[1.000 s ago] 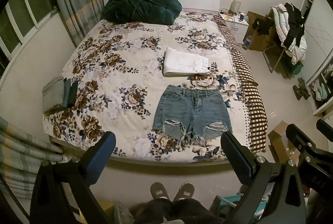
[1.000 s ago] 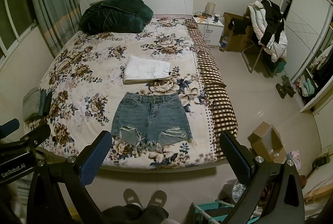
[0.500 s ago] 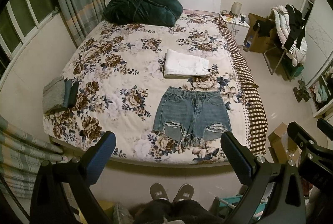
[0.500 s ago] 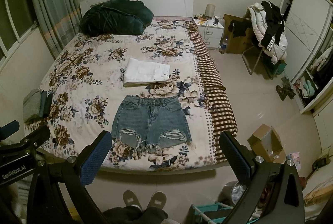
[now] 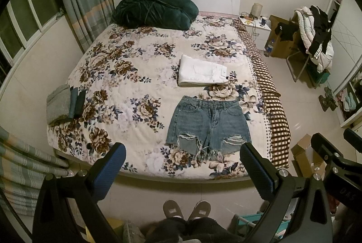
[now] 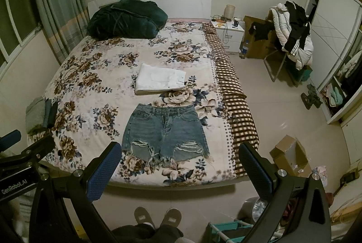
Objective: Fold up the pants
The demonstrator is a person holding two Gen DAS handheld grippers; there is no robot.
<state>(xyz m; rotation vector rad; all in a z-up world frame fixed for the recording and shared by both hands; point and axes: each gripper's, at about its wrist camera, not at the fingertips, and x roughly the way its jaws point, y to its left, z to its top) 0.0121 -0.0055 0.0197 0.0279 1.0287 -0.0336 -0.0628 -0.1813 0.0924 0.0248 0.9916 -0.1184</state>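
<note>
Blue ripped denim shorts (image 5: 209, 123) lie flat and unfolded near the foot of the floral bed (image 5: 126, 75), waistband toward the headboard; they also show in the right wrist view (image 6: 165, 132). Folded white pants (image 5: 201, 70) lie just beyond them, seen too in the right wrist view (image 6: 159, 79). My left gripper (image 5: 182, 166) is open and empty, held high in front of the bed's foot edge. My right gripper (image 6: 178, 166) is open and empty, beside it to the right. Neither touches the shorts.
A dark green duvet (image 5: 156, 9) sits at the headboard. Folded grey and green items (image 5: 64, 102) lie on the bed's left edge. A nightstand (image 6: 227, 34), a clothes-laden chair (image 6: 291, 39), a cardboard box (image 6: 289, 156) and a wardrobe (image 6: 334, 50) stand right. My slippers (image 5: 186, 210) are on the floor.
Both views have shifted slightly, the bed sitting a little lower in the frames. Both grippers stay open and the clothes have not moved.
</note>
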